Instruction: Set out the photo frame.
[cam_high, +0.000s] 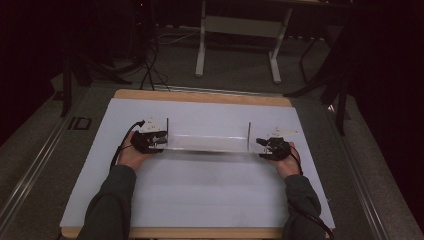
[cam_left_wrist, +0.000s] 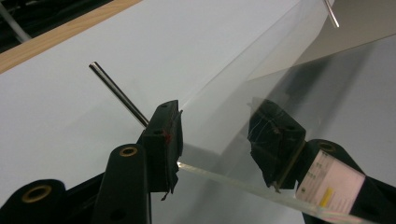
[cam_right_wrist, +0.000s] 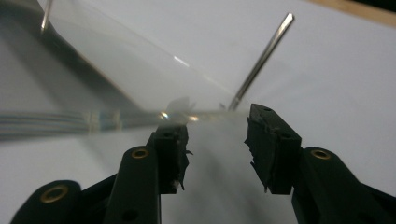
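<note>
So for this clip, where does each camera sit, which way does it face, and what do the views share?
High view: above the person's side, looking forward and down on the white-covered wooden table; forearms, hands, left gripper, right gripper.
Left gripper view: on the left gripper, along its jaws straddling the clear acrylic sheet's edge.
Right gripper view: on the right gripper, facing the sheet's opposite end.
Shared: sheet, thin upright metal rods.
</note>
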